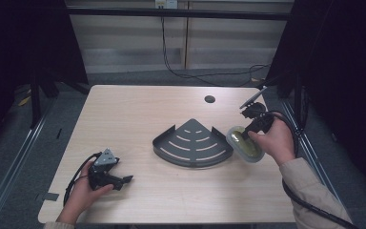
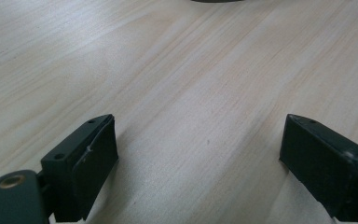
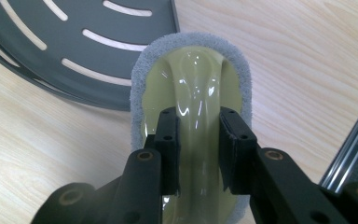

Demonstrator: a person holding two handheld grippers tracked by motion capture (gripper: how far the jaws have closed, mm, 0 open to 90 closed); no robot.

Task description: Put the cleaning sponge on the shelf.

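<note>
A scrubbing pad (image 1: 244, 143) with a pale yellow-green plastic handle and a grey fleecy rim hangs just above the table, right of a dark grey fan-shaped slotted rack (image 1: 193, 143). My right gripper (image 1: 246, 136) is shut on the pad's raised handle ridge (image 3: 198, 112), one black pad on each side. The rack's corner (image 3: 98, 51) lies just beyond the scrubbing pad (image 3: 191, 79). My left gripper (image 1: 124, 180) rests low over the table at the front left, open, with bare wood between its fingers (image 2: 93, 163).
The light wooden table (image 1: 138, 109) has a round cable hole (image 1: 209, 99) at the back right. Its right edge and a metal rail (image 3: 354, 149) run close to my right hand. Black cables trail across the floor behind the table.
</note>
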